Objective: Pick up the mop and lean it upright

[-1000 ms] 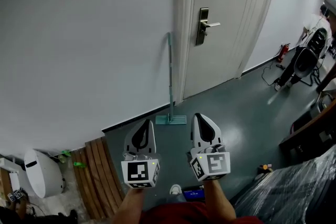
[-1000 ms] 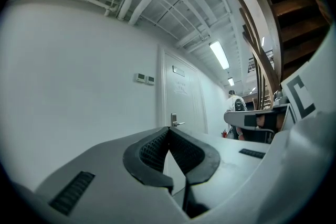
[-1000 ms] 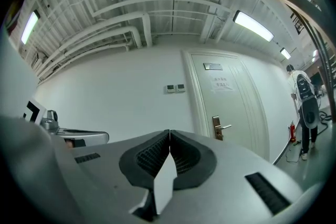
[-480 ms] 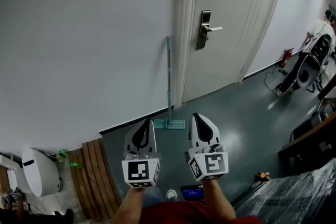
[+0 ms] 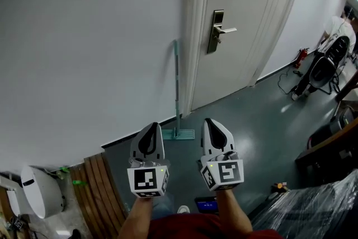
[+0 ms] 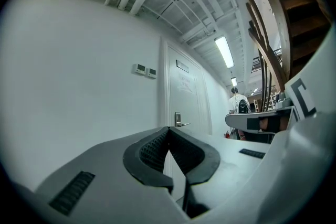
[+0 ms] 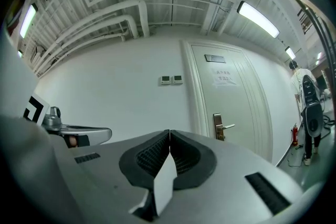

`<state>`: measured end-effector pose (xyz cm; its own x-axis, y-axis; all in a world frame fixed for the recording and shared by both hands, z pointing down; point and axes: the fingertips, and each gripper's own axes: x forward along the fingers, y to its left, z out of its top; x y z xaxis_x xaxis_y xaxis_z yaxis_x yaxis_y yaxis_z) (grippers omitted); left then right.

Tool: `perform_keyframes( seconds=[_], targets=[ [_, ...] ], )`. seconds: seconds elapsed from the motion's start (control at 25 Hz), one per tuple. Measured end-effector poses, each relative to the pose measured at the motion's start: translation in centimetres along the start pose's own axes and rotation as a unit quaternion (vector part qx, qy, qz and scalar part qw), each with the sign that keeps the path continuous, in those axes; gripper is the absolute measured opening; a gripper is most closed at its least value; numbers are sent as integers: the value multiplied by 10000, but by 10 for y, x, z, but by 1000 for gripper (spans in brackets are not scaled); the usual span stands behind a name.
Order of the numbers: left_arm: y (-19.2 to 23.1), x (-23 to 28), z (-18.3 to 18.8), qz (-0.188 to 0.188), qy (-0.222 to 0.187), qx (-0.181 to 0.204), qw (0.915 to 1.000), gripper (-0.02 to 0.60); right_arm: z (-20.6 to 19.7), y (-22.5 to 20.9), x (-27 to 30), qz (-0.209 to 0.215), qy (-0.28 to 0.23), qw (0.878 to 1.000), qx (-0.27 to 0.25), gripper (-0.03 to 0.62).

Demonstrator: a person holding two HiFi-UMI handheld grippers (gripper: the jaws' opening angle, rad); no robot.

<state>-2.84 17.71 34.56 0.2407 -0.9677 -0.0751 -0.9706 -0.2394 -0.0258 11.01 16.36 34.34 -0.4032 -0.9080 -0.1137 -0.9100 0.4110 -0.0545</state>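
The mop (image 5: 177, 84) stands upright with its teal handle leaning on the white wall just left of the door frame. Its flat teal head (image 5: 179, 134) rests on the grey floor. My left gripper (image 5: 151, 126) and right gripper (image 5: 212, 121) are side by side in front of me, both short of the mop head and apart from it. In the left gripper view the left gripper (image 6: 168, 129) has its jaws shut with nothing between them. The right gripper (image 7: 169, 132) is likewise shut and empty. Neither gripper view shows the mop.
A white door (image 5: 238, 36) with a metal lever handle (image 5: 220, 31) is right of the mop. Wooden slats (image 5: 103, 184) and a white round appliance (image 5: 34, 198) lie at the lower left. A plastic-covered bulk (image 5: 313, 207) sits at the lower right, and a person (image 5: 335, 28) stands at the far right.
The head view has shifted a little, so the mop sits slightly further left in it. The mop still leans on the wall and both grippers stay shut.
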Motion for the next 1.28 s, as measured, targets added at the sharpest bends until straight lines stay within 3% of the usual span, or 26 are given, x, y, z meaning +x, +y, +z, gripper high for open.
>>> perform_keyframes(
  seconds=[0.84,1.28],
  targets=[
    [140,132,-3,-418,-74,-184,9989,14,-14,37,184,-441,68,9989,-167,18],
    [155,170,-20,-512,-14,-235,9984,14,-28,28,222,-533,131,9984,-167,18]
  ],
)
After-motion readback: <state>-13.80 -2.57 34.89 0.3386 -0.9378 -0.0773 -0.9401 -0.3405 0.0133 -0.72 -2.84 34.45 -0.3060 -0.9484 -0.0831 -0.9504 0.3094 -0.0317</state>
